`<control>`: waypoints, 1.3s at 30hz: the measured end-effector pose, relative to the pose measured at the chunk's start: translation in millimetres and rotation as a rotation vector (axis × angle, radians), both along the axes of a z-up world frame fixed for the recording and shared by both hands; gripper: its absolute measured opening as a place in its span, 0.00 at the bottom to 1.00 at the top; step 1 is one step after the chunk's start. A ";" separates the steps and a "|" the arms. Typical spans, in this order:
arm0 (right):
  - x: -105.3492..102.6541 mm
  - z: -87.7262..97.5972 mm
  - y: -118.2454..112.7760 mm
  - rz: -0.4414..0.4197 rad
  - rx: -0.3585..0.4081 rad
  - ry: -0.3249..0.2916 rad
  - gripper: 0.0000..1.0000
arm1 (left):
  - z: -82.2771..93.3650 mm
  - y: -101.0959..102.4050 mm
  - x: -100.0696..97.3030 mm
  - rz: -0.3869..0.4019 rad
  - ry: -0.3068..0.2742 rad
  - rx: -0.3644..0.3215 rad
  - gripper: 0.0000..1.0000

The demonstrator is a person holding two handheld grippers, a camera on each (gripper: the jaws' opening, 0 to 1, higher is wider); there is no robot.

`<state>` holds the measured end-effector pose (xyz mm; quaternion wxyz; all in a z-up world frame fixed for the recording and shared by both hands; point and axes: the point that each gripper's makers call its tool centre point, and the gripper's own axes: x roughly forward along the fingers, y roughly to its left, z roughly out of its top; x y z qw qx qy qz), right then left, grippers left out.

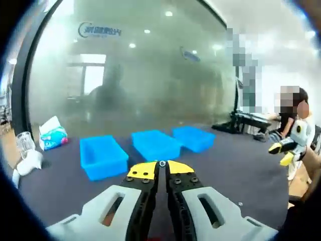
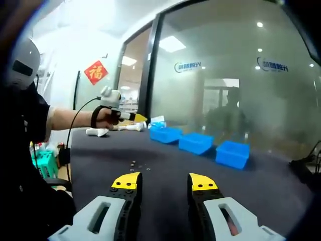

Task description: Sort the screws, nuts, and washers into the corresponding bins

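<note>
My left gripper [image 1: 161,166] is shut, with a small shiny metal part [image 1: 162,163] pinched at its yellow tips, held above the dark table [image 1: 230,170]. Three blue bins stand in a row just beyond it: left bin [image 1: 103,156], middle bin [image 1: 155,144], right bin [image 1: 194,138]. My right gripper [image 2: 164,182] is open with nothing between its jaws, low over the table. A few small loose parts [image 2: 135,164] lie ahead of it. The right gripper view also shows the bins [image 2: 196,142] and the left gripper [image 2: 136,117] in a hand. The right gripper [image 1: 281,153] appears at the right edge.
A tissue packet [image 1: 52,136], a clear cup [image 1: 24,143] and a white object [image 1: 30,161] sit at the table's left end. A frosted glass wall [image 1: 150,75] runs behind the table. A person [image 1: 296,118] sits at the far right.
</note>
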<state>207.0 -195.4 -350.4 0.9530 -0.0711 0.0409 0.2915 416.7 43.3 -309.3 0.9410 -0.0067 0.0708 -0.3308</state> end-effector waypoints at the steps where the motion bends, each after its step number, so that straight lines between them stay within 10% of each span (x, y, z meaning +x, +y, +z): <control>1: 0.1 -0.3 0.4 0.001 -0.002 0.000 0.32 | 2.1 4.2 8.2 0.019 -0.004 0.001 0.05; 15: 2.8 -3.4 3.2 0.005 0.003 0.007 0.32 | 25.4 19.3 73.8 0.147 -0.044 0.065 0.05; 27: 5.9 -4.7 3.1 -0.006 0.006 0.010 0.32 | 5.7 18.4 129.7 0.229 0.029 0.083 0.05; 39: 6.5 -5.7 1.1 -0.017 0.008 0.013 0.32 | -15.1 15.1 139.3 0.239 0.058 0.132 0.05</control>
